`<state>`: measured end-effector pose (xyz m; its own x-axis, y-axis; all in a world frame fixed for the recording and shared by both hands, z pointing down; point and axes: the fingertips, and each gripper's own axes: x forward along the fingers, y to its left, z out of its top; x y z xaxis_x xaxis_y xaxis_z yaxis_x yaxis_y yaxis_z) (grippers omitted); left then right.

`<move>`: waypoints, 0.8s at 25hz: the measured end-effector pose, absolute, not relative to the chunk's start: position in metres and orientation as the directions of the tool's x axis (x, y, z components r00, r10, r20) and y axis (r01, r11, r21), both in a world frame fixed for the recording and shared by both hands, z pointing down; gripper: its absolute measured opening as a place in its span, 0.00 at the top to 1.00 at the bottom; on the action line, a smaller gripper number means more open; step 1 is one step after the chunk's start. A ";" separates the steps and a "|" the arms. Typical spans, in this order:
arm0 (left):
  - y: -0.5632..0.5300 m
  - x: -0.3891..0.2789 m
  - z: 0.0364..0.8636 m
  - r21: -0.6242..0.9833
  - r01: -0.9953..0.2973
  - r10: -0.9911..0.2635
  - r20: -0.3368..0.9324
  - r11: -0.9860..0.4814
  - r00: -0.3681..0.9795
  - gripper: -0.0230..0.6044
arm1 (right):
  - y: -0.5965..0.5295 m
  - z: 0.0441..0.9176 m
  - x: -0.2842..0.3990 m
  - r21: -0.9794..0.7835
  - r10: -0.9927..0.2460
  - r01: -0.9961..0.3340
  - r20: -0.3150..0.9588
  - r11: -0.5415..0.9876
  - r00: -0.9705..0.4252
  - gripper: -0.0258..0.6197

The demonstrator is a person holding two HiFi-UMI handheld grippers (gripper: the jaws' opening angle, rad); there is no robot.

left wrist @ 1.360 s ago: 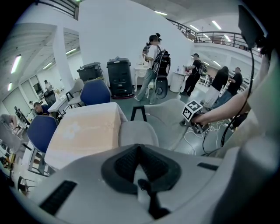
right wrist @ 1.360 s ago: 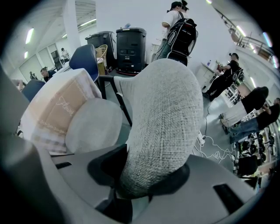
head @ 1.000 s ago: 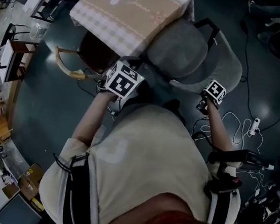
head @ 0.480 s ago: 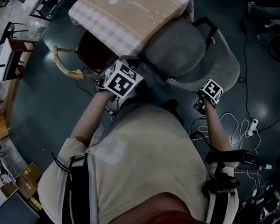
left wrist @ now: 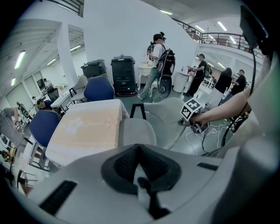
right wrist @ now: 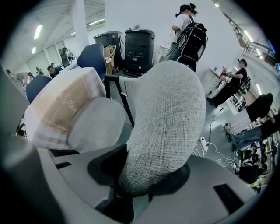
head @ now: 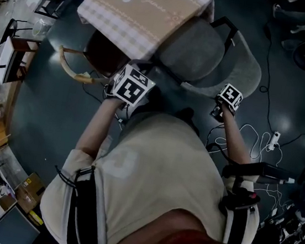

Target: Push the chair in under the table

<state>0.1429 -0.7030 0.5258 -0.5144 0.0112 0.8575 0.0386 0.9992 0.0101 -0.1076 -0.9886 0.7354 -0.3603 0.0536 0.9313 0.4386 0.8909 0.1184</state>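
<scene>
Tongs first: the left gripper [left wrist: 140, 168] has its jaws pressed together with nothing between them, and it hangs near the left side of the chair [head: 205, 58]; if it touches the chair, I cannot tell. The right gripper [right wrist: 131, 190] pinches the near edge of the grey backrest [right wrist: 168, 113], and the woven cloth fills the gap between its jaws. Beyond the backrest, the seat [head: 193, 48] is partly under the table [head: 126, 23], which wears a beige cloth with a flower print; the rear of the seat and the whole backrest stand out in the open. I judge the push as begun but not finished. To do it well, I would drive the backrest straight toward the table, so the chair does not swing round on this one-sided grip, and lay the closed left gripper against the other side for balance. Farther off, the black armrest [head: 227, 27] comes near the cloth's corner and could catch it.
</scene>
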 end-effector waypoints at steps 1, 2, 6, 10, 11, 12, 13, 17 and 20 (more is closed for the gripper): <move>-0.703 0.143 0.525 0.009 0.040 0.012 0.857 0.999 -0.515 0.95 | -0.988 0.735 -0.108 0.121 0.052 0.439 0.931 0.890 -0.363 0.71; -0.702 0.144 0.525 0.009 0.042 0.014 0.857 0.999 -0.516 0.95 | -0.988 0.733 -0.108 0.125 0.050 0.439 0.929 0.890 -0.366 0.71; -0.701 0.149 0.530 0.015 0.045 0.010 0.862 0.999 -0.507 0.95 | -0.984 0.734 -0.108 0.130 0.043 0.436 0.930 0.891 -0.365 0.71; -0.700 0.146 0.532 0.013 0.035 0.007 0.862 0.999 -0.506 0.95 | -0.975 0.736 -0.107 0.126 0.048 0.441 0.931 0.889 -0.362 0.71; -0.700 0.145 0.531 0.011 0.033 0.007 0.861 0.999 -0.509 0.95 | -0.973 0.735 -0.107 0.124 0.051 0.443 0.930 0.888 -0.363 0.70; -0.700 0.144 0.530 0.010 0.032 0.008 0.860 0.999 -0.511 0.95 | -0.972 0.735 -0.107 0.124 0.053 0.445 0.930 0.887 -0.365 0.70; -0.700 0.144 0.529 0.010 0.032 0.008 0.860 0.999 -0.511 0.95 | -0.971 0.734 -0.108 0.124 0.054 0.445 0.929 0.887 -0.366 0.70; -0.699 0.153 0.530 0.011 0.041 0.011 0.867 0.999 -0.499 0.95 | -0.967 0.733 -0.107 0.125 0.055 0.447 0.928 0.886 -0.368 0.70; -0.700 0.154 0.530 0.009 0.038 0.011 0.869 0.999 -0.496 0.95 | -0.967 0.731 -0.105 0.125 0.053 0.445 0.928 0.886 -0.368 0.70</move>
